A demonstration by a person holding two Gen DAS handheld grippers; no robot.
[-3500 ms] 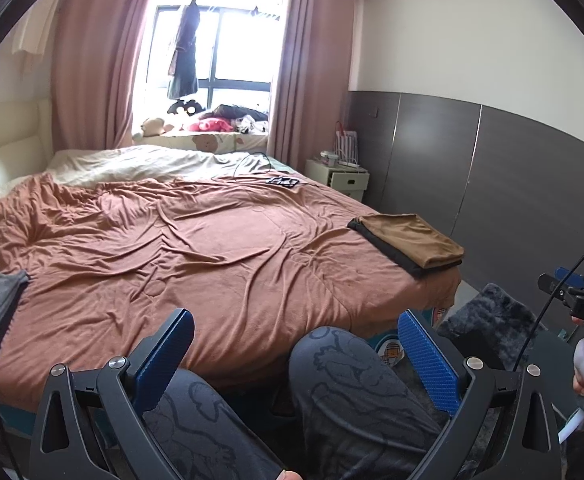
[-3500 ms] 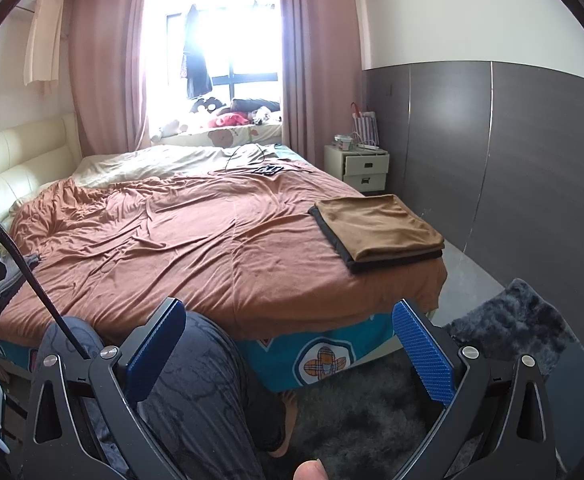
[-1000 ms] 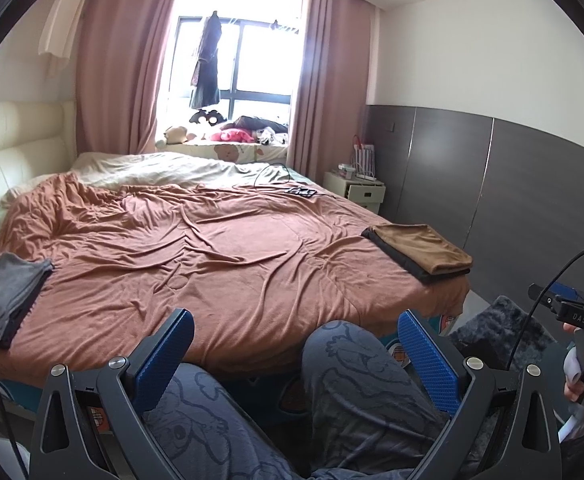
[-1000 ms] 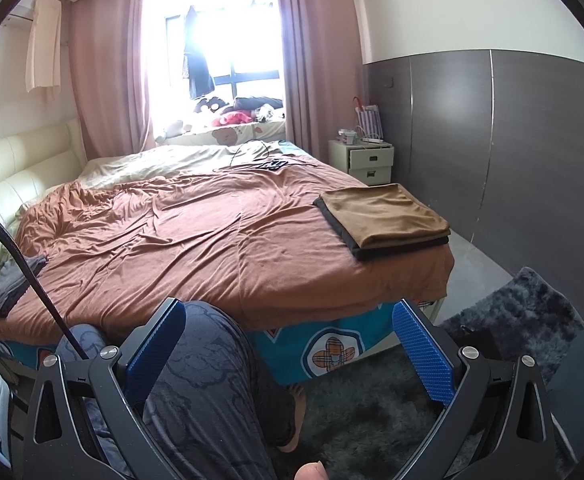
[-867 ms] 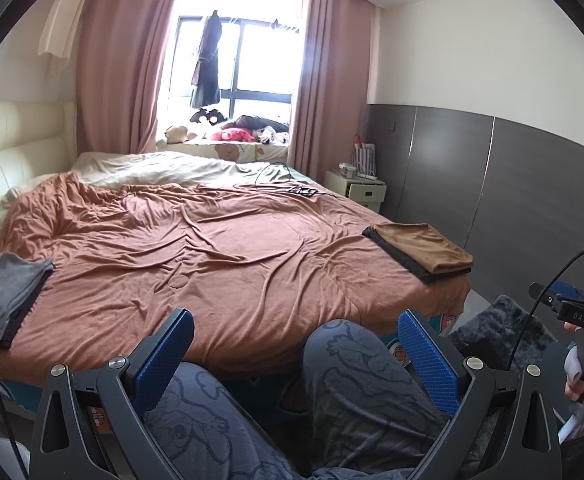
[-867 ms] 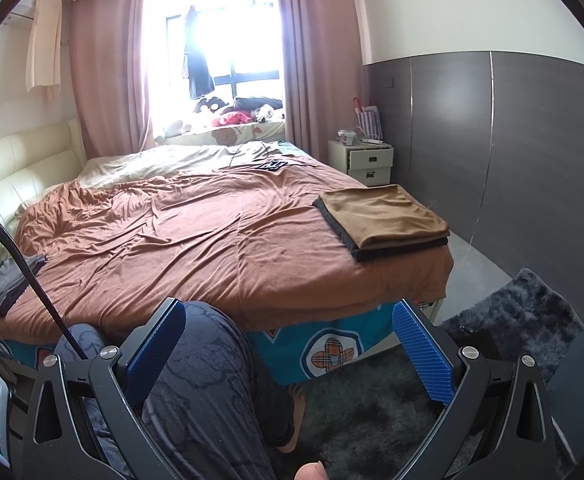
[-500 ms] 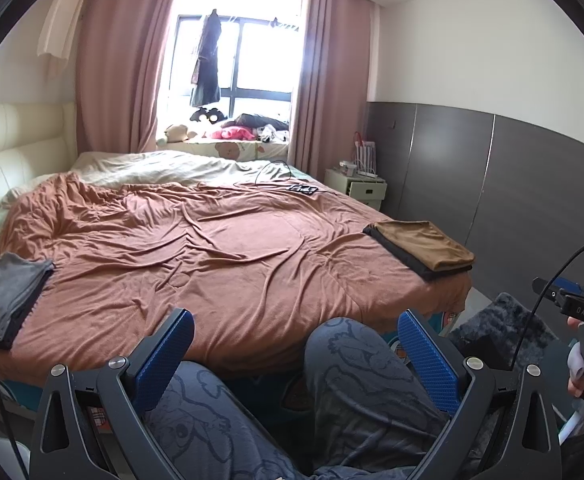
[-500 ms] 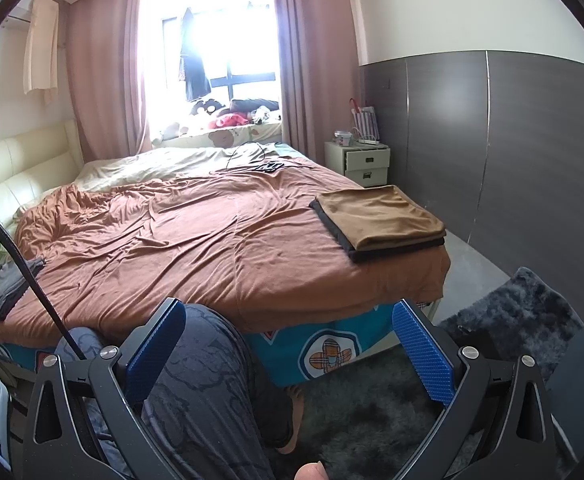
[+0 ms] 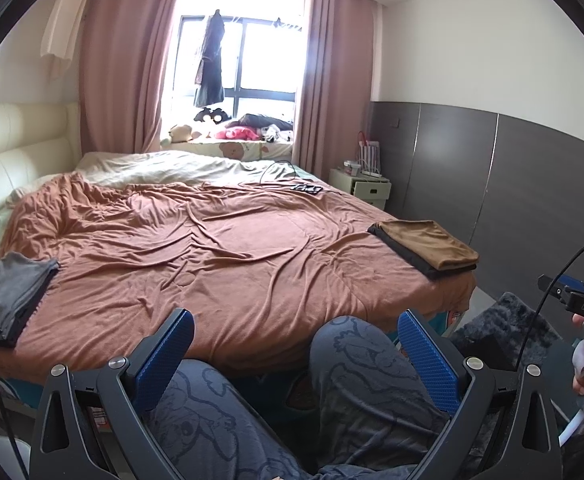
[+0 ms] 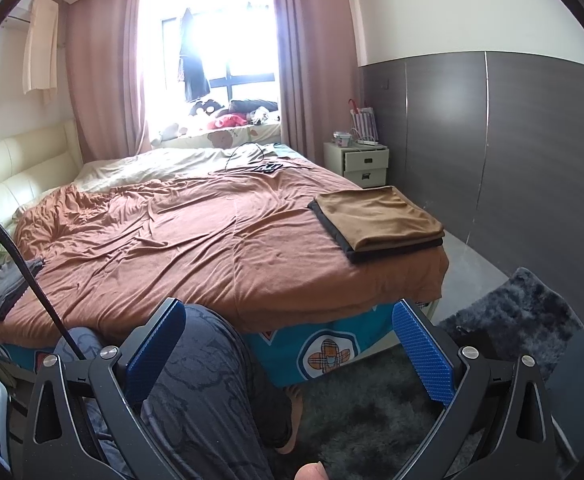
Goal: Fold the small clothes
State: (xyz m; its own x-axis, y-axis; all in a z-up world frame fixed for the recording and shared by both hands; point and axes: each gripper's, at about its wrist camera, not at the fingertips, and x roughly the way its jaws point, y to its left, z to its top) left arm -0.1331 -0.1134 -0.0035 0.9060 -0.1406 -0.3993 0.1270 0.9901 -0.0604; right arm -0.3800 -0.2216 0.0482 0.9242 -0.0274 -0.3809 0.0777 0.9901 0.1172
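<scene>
A folded brown garment (image 9: 428, 242) (image 10: 378, 214) lies on a folded black one at the bed's right corner. A folded grey garment (image 9: 10, 294) (image 10: 6, 286) rests on the bed's left edge. My left gripper (image 9: 294, 340) is open and empty, held above the person's knees in front of the bed. My right gripper (image 10: 288, 334) is also open and empty, low beside the bed, over a knee and the rug. Both stay well short of the clothes.
The wide bed carries a rumpled rust-brown cover (image 9: 212, 248). A dark shaggy rug (image 10: 504, 320) lies on the floor at right. A white nightstand (image 10: 362, 162) stands by the grey panelled wall. A cable and a small dark item (image 9: 306, 189) lie near the bed's far end.
Both views have shifted slightly, with the bed sitting a little lower and the room more level. Both grippers remain open and empty; the folded clothes have not moved.
</scene>
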